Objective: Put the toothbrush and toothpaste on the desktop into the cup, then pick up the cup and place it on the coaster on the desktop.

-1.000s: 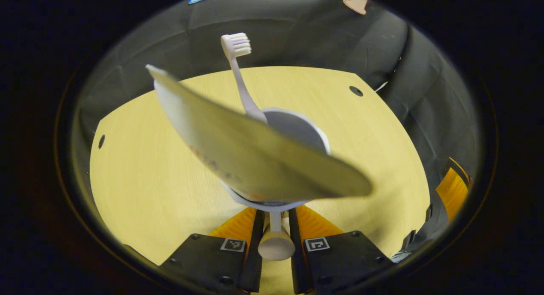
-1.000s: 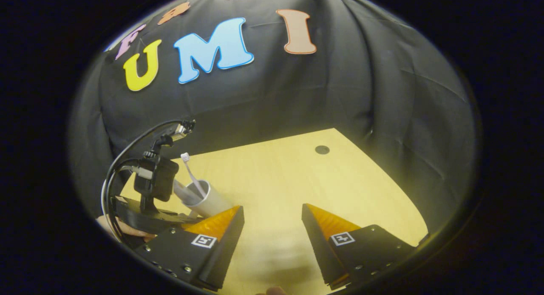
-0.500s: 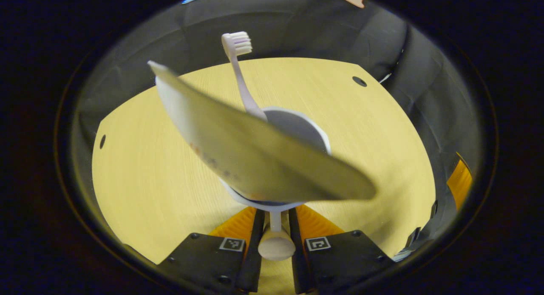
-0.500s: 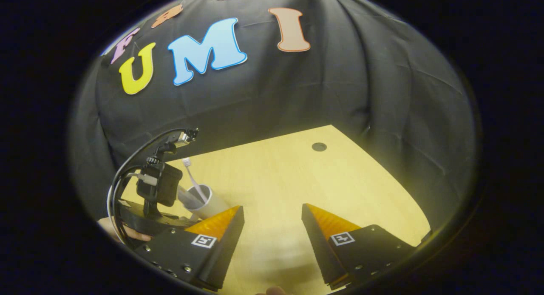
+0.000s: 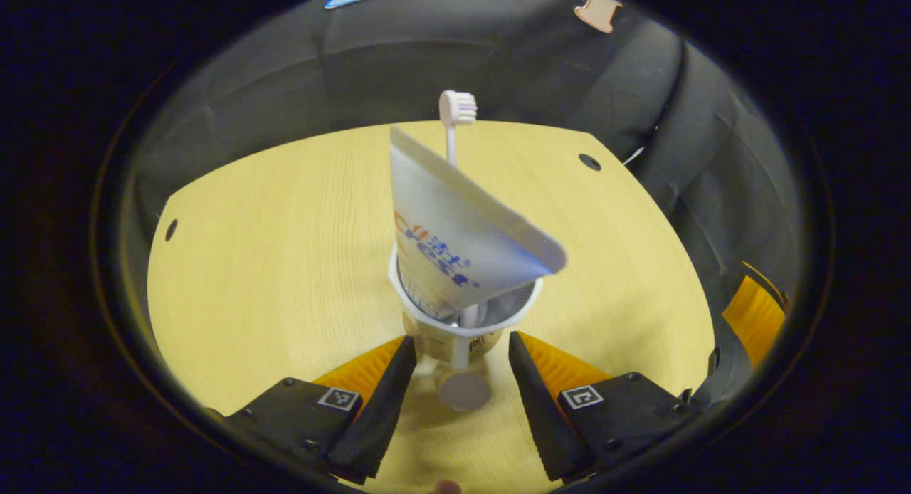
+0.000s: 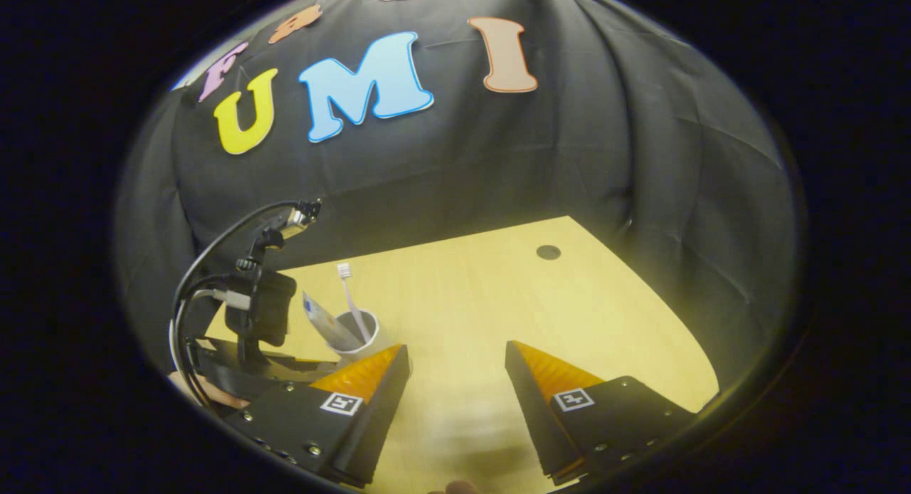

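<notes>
Two grippers work over a pale wooden desktop (image 5: 270, 252) in a booth hung with black cloth (image 6: 569, 152). In the left gripper view, going from left to right, a small dark hole (image 5: 171, 229) sits near the desktop's left edge, then the left gripper (image 5: 455, 369) shows at the bottom with its jaws parted, one finger (image 5: 377, 408) on either side of the cup's handle (image 5: 462, 380), with a gap between each finger and the handle, so nothing is clamped. The white cup (image 5: 462, 327) stands just ahead of the fingertips, upright on the desktop. Inside it the toothpaste (image 5: 455, 245) leans with its flat crimped end up and tilted toward the right, and the toothbrush (image 5: 455, 117) rises behind it, bristles at the top. Whether a coaster lies under the cup cannot be told. Another dark hole (image 5: 589, 161) lies toward the far right corner, and part of the right gripper (image 5: 747, 323) shows at the right edge. In the right gripper view, the left gripper (image 6: 249, 330) sits at the far left with its cable (image 6: 213, 252) arching above and a hand (image 6: 213, 391) beneath; just to its right the cup (image 6: 356, 337) holds the toothpaste (image 6: 324, 319) and the toothbrush (image 6: 350, 295). The right gripper (image 6: 455, 362) hangs wide open above bare desktop (image 6: 498, 295), well apart from the cup.
</notes>
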{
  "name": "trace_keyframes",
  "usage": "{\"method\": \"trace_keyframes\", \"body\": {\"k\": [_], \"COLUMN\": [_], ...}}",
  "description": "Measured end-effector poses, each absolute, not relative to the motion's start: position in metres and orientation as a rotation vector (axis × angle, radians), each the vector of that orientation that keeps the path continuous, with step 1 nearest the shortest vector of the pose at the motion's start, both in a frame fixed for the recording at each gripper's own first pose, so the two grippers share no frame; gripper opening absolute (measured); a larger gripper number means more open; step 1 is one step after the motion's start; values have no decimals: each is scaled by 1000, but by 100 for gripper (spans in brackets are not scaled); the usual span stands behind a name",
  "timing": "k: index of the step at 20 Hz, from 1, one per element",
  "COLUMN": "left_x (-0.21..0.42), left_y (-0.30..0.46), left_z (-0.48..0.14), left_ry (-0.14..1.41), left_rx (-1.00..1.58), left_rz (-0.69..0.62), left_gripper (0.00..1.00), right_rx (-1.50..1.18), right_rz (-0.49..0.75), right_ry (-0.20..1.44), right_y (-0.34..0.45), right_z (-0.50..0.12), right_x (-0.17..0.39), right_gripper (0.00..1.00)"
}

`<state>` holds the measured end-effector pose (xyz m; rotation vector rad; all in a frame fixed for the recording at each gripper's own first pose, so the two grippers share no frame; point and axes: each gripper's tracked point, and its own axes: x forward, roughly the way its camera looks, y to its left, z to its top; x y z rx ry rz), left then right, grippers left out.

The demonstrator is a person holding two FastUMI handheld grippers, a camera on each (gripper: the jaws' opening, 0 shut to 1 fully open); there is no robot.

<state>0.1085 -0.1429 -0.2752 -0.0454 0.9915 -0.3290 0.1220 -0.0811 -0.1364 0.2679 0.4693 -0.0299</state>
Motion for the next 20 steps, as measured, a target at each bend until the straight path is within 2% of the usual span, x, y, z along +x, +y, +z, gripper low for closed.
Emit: {"method": "trace_keyframes", "body": {"k": [4,8,9,12,14,20], "left_x": [99,90,88,82,79,78], "left_y": [-137,-120,-113,-99,-89,-68], "left_z": [-243,-205,-193,-165,-147,-104], "left_ry": [880,742,708,596,508,273], "left_rx": [-80,-98,-92,-90,-95,-107], "left_rz": [-302,-226,-205,-148,-110,-56], "left_gripper": [88,87,87,87,87,87], "right_rx": [230,195,184,149,115,76], "right_rz": [24,90,102,132,134,147], "right_ry": [428,372,358,300,247,119], "right_y": [-68,-52,-51,-47,-47,-33], "right_z": [-119,-94,-89,-65,-50,-15], "right_x": [115,104,101,92,87,66], "right_gripper": [82,82,80,82,80,82]}}
